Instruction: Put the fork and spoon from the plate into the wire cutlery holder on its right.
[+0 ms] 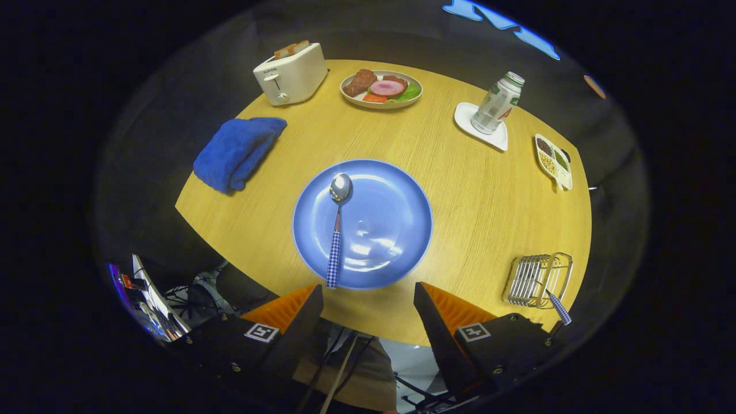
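My hand-held gripper [368,299] hangs spread and empty just short of the blue plate [397,230], where the spoon [337,230] lies, while a checked handle [558,307] protrudes from the wire cutlery holder [532,279] on the worktop [471,190].

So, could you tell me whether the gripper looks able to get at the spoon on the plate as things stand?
Probably yes: the gripper is open, and the spoon lies on the blue plate just ahead of its fingers, nothing between.
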### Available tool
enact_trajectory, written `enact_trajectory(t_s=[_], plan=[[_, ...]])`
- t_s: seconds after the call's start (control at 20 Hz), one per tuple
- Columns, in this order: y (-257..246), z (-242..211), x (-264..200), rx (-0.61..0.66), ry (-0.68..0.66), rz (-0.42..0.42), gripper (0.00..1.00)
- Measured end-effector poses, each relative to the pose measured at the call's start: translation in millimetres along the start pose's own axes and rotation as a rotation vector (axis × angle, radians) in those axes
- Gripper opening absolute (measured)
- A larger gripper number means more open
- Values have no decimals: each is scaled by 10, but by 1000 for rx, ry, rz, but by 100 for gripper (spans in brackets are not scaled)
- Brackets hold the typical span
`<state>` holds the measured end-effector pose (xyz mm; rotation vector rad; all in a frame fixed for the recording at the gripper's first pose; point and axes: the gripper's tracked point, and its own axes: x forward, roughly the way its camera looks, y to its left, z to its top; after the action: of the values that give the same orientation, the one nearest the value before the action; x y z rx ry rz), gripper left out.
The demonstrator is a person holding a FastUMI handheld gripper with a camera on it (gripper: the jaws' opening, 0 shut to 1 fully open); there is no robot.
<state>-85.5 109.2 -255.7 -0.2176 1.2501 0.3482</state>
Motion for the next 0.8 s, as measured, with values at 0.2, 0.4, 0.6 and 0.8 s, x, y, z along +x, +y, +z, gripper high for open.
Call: enact_trajectory(t_s=[0.2,0.4,0.6,0.8], plan=[[159,47,188,9,-11,2,97],[226,168,341,74,-71,15,97],[277,121,559,89,-53,7,97],[266,57,742,104,-18,-7,97]])
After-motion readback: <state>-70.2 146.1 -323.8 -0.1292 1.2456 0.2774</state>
